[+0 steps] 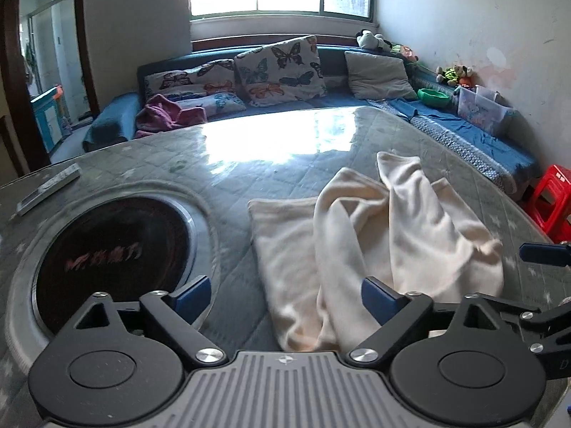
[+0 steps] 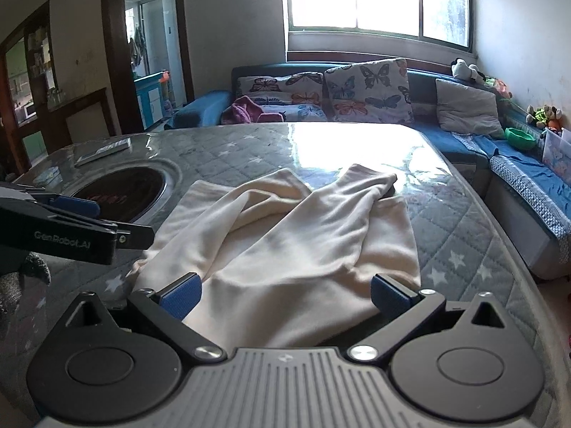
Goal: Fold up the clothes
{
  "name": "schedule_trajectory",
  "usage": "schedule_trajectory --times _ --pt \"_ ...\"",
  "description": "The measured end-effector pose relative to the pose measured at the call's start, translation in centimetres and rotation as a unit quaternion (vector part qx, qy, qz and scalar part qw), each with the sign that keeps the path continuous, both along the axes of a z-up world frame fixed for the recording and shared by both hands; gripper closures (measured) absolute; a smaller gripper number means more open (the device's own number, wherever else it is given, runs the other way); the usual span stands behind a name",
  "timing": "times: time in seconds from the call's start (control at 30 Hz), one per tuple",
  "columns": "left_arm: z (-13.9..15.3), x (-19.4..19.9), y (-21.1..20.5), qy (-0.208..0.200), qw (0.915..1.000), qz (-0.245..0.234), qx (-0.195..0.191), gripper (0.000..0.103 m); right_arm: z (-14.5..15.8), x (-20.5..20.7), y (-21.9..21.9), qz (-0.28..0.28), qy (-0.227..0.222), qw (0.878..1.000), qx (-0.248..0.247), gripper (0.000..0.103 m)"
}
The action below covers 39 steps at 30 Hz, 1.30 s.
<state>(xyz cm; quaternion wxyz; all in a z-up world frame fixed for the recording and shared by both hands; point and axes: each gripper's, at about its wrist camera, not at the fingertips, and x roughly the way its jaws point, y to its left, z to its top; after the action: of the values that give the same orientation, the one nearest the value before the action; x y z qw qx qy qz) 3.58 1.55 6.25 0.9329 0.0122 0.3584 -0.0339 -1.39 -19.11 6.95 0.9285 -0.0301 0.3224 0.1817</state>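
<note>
I hold my left gripper (image 1: pixel 285 297) and right gripper (image 2: pixel 285 294) with jaws spread, gripping nothing, over the near edge of the rumpled cream garment (image 2: pixel 285 242) on the quilted table (image 2: pixel 464 235).

- I see one cream garment (image 1: pixel 374 242) (image 2: pixel 285 246) lying on the quilted, star-patterned table top, just right of the round dark inset.
- Its body lies flat; two long sleeve-like parts are thrown over it, crossing loosely, rumpled, ends pointing toward the window.
- Its near edge lies between my fingers in both wrist views.
</note>
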Motion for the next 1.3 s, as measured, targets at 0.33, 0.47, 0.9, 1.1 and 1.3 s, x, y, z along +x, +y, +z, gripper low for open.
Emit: schedule_trajectory --times 0.33,0.47,0.9,1.1,1.3 --pt "-1.2 5.7 -1.2 0.013 0.9994 -0.032 0.010 0.019 -0.2 6.2 -1.2 -0.024 0.016 1.000 0.011 0.017" --pt "-1.8 7.6 -1.4 0.019 0.9991 -0.037 0.005 0.017 -0.6 8.2 -1.2 -0.025 0.029 0.999 0.019 0.021" --pt "-3.7 10.7 -1.4 0.044 0.9960 -0.070 -0.035 0.062 -1.6 13.3 0.0 -0.015 0.058 0.998 0.033 0.031" --pt "-3.3 10.2 -0.2 0.034 0.9947 -0.066 -0.072 0.094 -2.3 14.4 1.5 -0.004 0.066 0.998 0.015 0.032" --pt "-2.7 9.1 1.6 0.016 0.9961 -0.041 -0.076 0.095 -3.0 15.0 3.0 0.007 0.073 0.997 -0.004 0.043"
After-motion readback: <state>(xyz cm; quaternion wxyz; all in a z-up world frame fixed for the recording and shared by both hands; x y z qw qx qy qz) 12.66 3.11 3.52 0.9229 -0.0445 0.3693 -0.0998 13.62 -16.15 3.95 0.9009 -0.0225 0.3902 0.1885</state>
